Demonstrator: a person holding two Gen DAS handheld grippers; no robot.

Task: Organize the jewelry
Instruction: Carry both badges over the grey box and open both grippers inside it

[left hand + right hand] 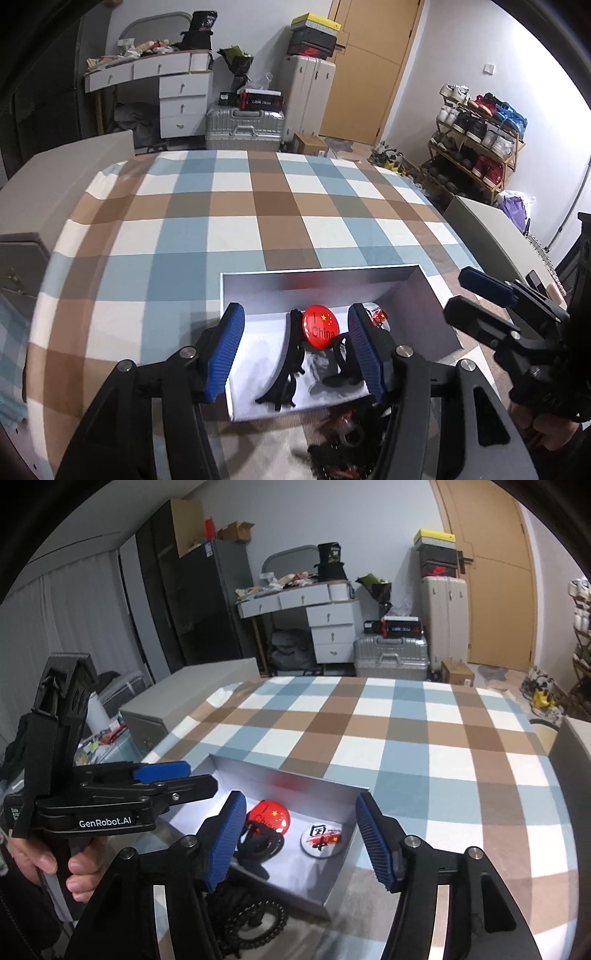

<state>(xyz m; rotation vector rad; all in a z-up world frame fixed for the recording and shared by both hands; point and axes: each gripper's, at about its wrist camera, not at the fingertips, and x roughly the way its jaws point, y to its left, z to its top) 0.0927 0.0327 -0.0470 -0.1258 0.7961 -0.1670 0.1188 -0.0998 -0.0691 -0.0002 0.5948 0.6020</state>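
Jaws of left gripper (295,354) and right gripper (301,843) gape wide, empty, over box (436,314) rim.

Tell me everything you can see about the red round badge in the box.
The round red glossy badge is domed and shiny, printed with yellow stars and dark lettering reading "China". It lies inside the open white cardboard box, leaning on black accessories that overlap its lower edge. A round white badge lies apart beside it. No gripper touches it.
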